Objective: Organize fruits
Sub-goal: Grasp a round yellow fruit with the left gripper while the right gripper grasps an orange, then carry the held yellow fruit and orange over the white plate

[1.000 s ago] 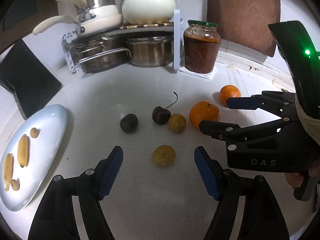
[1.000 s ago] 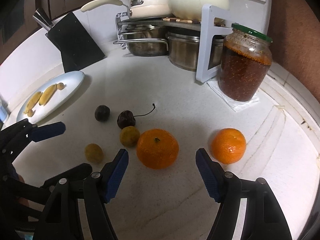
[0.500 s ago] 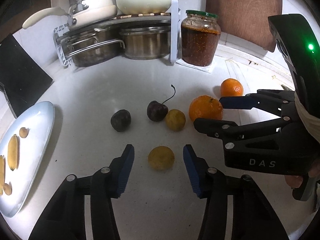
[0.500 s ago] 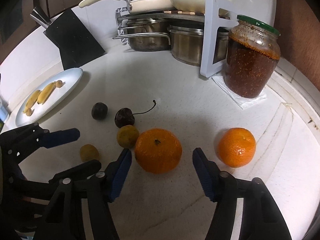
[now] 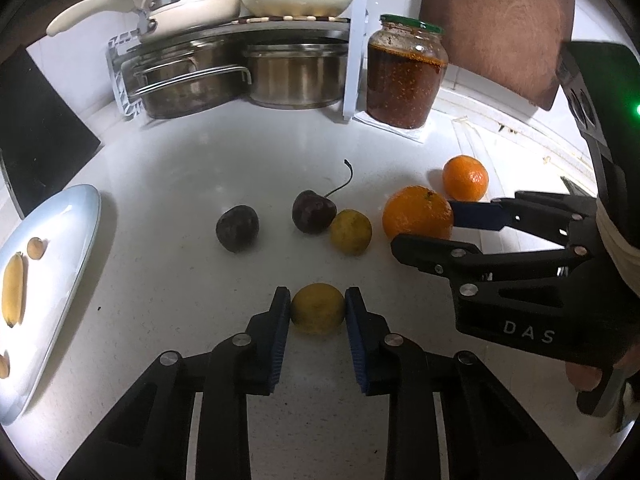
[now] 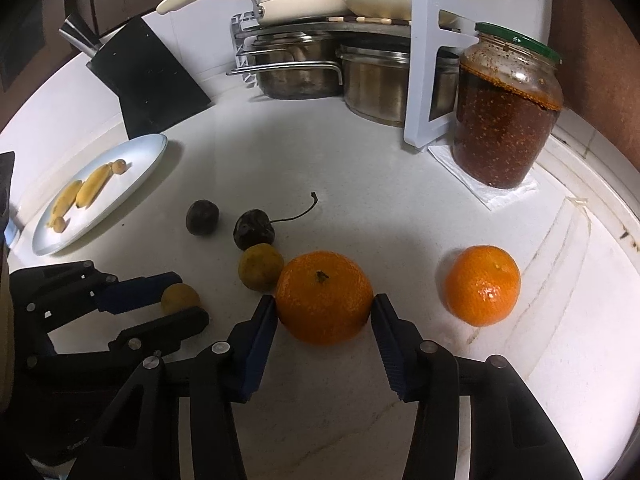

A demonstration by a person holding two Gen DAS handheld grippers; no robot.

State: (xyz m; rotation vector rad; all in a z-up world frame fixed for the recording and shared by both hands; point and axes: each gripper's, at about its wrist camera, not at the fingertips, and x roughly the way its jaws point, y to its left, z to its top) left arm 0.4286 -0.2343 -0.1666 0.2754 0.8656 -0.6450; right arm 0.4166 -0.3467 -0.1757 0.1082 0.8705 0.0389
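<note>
The left gripper (image 5: 318, 309) has its fingers clamped on a yellow fruit (image 5: 318, 308) on the white desk (image 5: 180, 160); the right gripper's (image 6: 324, 314) fingers press both sides of the larger orange (image 6: 324, 297). Beyond lie a second yellow fruit (image 5: 351, 232), two dark fruits, one stemmed (image 5: 313, 211), and a smaller orange (image 6: 483, 285). Left, a plate (image 6: 148, 160) carries two bananas; behind, a jar (image 6: 506, 116).

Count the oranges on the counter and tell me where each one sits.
2. The larger orange sits between the right gripper pads, beside a yellow-green fruit. The smaller orange lies alone to its right, in front of the jar. None appear hidden.
</note>
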